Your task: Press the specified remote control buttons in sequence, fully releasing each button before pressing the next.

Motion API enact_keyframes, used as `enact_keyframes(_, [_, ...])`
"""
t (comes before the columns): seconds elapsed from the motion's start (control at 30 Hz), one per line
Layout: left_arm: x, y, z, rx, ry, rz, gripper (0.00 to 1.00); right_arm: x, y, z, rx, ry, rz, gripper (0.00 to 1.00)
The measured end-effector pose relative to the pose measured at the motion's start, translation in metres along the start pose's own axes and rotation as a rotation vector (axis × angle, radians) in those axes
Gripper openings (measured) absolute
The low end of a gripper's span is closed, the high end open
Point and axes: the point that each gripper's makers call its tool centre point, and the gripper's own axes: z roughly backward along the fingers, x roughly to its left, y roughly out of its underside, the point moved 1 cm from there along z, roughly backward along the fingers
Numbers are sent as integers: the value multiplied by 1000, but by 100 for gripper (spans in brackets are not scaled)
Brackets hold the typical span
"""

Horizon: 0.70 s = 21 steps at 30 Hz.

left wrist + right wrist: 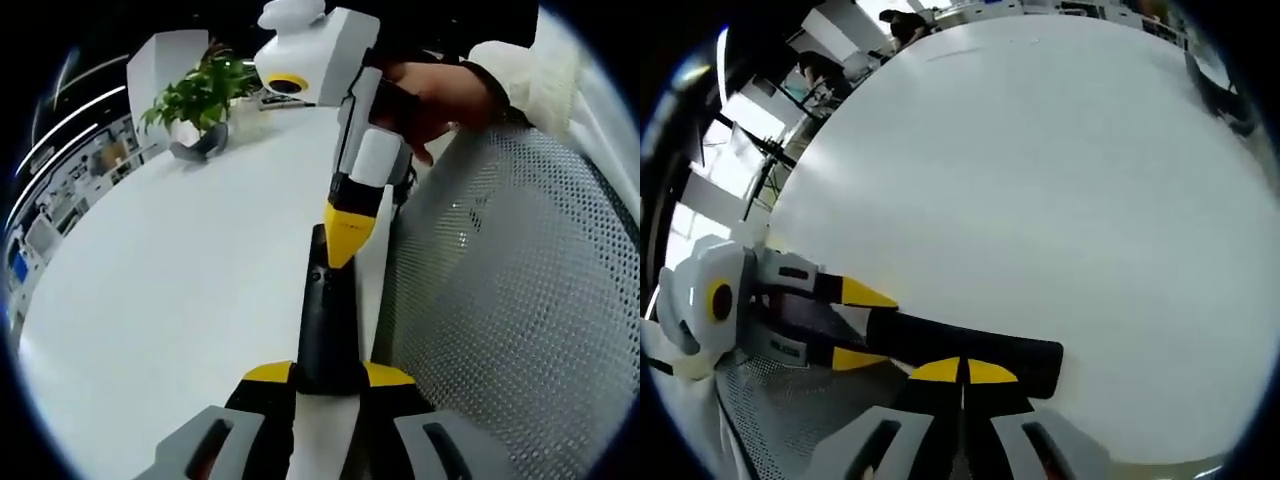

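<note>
— Where's the slim black plastic remote control (327, 320) right now?

— Clamped by its near end between the yellow-tipped fingers (268, 374) of the left gripper (328, 376), and sticking out toward twelve o'clock in the left gripper view, over the edge of the round white counter (180, 290). In the right gripper view the same remote (960, 350) lies as a dark bar running from nine o'clock to three.

— And the other hand's tool?

— The right gripper (349, 240) comes down from twelve o'clock in the left gripper view, its yellow fingers clenched together into a single point that rests on the remote's far end, close to two small buttons. I can't tell whether it's actually pressing. In the right gripper view its own yellow pads (937, 371) meet with no gap.

— How do you reckon the remote handles?

— Light and rigid, I'd say; a hard, smooth shell that could slide or pivot between the fingers if pushed off-centre. It's held at one end and poked at the other, so a firm press would lever it downward.

— So where's the best hold?

— On the long side edges, as the left one has it, leaving the button face clear. A grip nearer the buttons would likely steady it more.

— Anything else about?

— A green potted plant (201, 98) stands at eleven o'clock on the counter, and a white mesh chair back (500, 320) sits at three o'clock.
</note>
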Motion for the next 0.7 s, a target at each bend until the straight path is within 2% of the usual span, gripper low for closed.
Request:
enact_keyframes(0.13, [-1,1,0,2,10,7,24,-2,-1,0,0,0,-39,0])
enact_keyframes(0.27, [-1,1,0,0,5,14,24,0,-1,0,-5,10,-20,0])
enact_keyframes(0.33, [-1,2,0,-5,0,17,24,-1,-1,1,-14,-3,-17,0])
enact_keyframes(0.43, [0,1,0,-15,-6,14,25,-2,-1,2,-22,-40,-65,0])
enact_keyframes(0.7, [0,0,1,-24,-12,10,25,-1,-2,3,-27,-53,-87,0])
